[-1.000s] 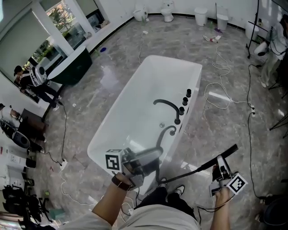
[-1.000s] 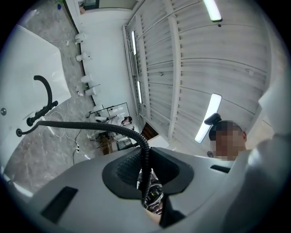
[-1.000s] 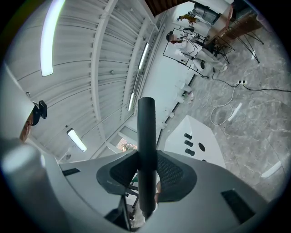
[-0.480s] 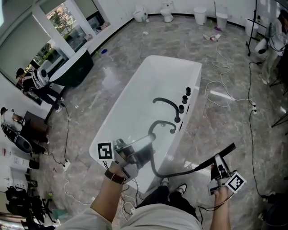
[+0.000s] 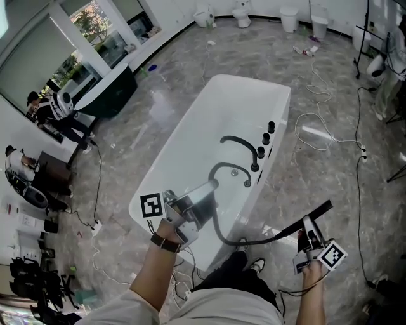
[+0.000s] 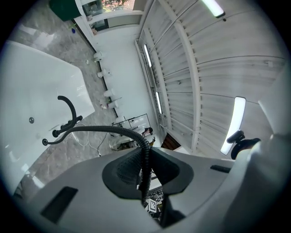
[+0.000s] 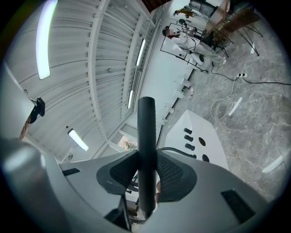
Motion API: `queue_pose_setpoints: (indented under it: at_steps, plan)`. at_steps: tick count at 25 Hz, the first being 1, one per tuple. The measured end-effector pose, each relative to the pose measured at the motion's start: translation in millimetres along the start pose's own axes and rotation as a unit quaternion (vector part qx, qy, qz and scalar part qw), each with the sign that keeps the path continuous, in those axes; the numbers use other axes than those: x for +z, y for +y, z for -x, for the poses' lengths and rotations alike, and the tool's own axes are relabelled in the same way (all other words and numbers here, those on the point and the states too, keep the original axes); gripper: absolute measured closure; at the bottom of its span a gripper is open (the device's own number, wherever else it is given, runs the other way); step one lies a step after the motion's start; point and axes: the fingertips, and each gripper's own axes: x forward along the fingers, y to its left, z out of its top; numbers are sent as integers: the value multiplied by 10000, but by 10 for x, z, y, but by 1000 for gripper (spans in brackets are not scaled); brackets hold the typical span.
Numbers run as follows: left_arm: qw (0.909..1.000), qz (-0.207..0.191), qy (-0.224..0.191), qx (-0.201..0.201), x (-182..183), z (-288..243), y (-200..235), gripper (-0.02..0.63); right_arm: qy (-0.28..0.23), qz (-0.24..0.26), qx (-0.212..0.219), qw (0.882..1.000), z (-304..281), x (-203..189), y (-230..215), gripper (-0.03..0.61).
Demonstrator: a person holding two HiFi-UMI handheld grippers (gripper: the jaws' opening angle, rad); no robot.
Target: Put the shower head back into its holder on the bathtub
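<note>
Not done yet: our R gripper (image 5: 309, 240) clamps the shower head (image 5: 317, 214) off the bathtub's (image 5: 279, 127) near-right corner, L gripper (image 5: 209, 188) pinches its hose (image 5: 219, 227) over the near rim, & seating it in the holder (can't pick it out) remains.

White toilets (image 5: 243, 10) line the far wall; a dark counter (image 5: 113, 95) stands on marble floor (image 5: 158, 120).

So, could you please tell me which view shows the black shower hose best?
The head view: the hose shows nearly whole, arching out of the bathtub, through the left claw, to the shower head in the right claw. The left gripper view shows one stretch pinched in its jaws; the right gripper view only a short curve.
</note>
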Motion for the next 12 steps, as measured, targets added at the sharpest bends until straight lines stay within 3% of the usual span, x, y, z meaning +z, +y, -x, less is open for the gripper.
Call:
queue_pose_setpoints:
  at_steps: [5,12]
  plan:
    - [9999,-99,86,64,123,-79,52,554,-43,33,-81,10000,-157,84,-34,442]
    - [9993,214,-45,315,268,-115,415,554,-19,146,-224,9996,-342,135,-99,442]
